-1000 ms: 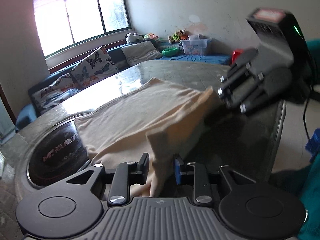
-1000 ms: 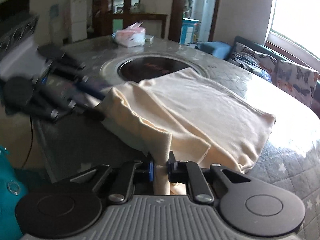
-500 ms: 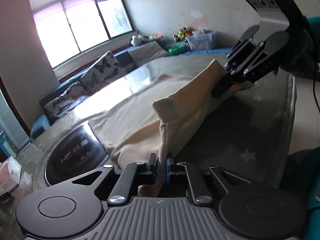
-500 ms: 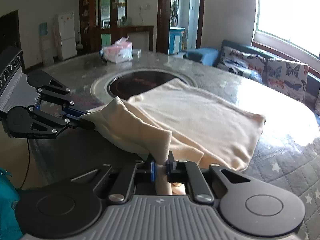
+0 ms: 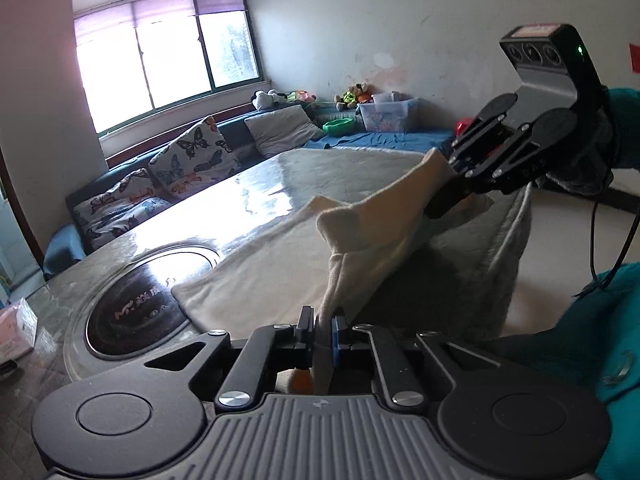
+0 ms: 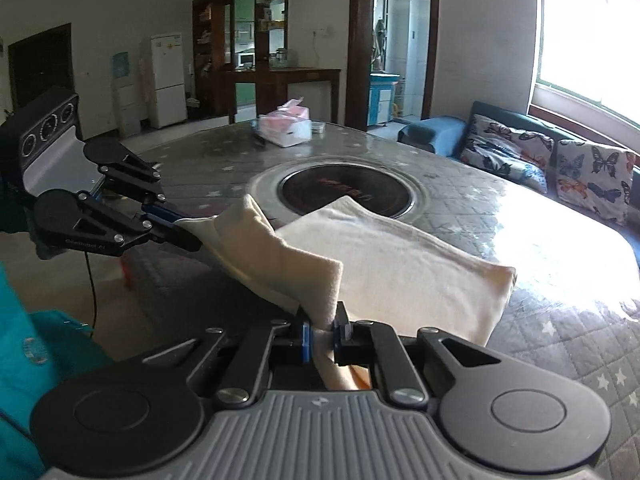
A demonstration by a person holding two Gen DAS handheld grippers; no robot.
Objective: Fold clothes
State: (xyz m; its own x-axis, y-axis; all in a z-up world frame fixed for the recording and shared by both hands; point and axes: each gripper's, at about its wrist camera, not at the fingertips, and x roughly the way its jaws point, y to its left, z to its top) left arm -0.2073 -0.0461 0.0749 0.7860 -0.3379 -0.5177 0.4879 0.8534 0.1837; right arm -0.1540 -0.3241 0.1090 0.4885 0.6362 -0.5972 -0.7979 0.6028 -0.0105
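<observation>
A cream garment (image 5: 272, 264) (image 6: 400, 256) lies folded on the grey quilted table (image 5: 320, 176) (image 6: 540, 340). Its near edge is lifted off the table and hangs between my two grippers. My left gripper (image 5: 322, 322) is shut on one near corner of the cloth. The right wrist view shows that gripper (image 6: 188, 236) at the left, pinching the fabric. My right gripper (image 6: 322, 328) is shut on the other near corner. The left wrist view shows it (image 5: 442, 202) at the right, holding the cloth above the table's edge.
A round dark hotplate (image 5: 136, 304) (image 6: 346, 192) is set into the table, and the garment's far corner lies partly over it. A tissue box (image 6: 286, 128) stands at the far side. A sofa with butterfly cushions (image 5: 188, 160) runs under the window. Teal sleeves (image 5: 580, 340) show at the near edge.
My left gripper went from open around the cloth's edge to shut on it. Both grippers then rose and moved forward, lifting the garment's near edge off the table.
</observation>
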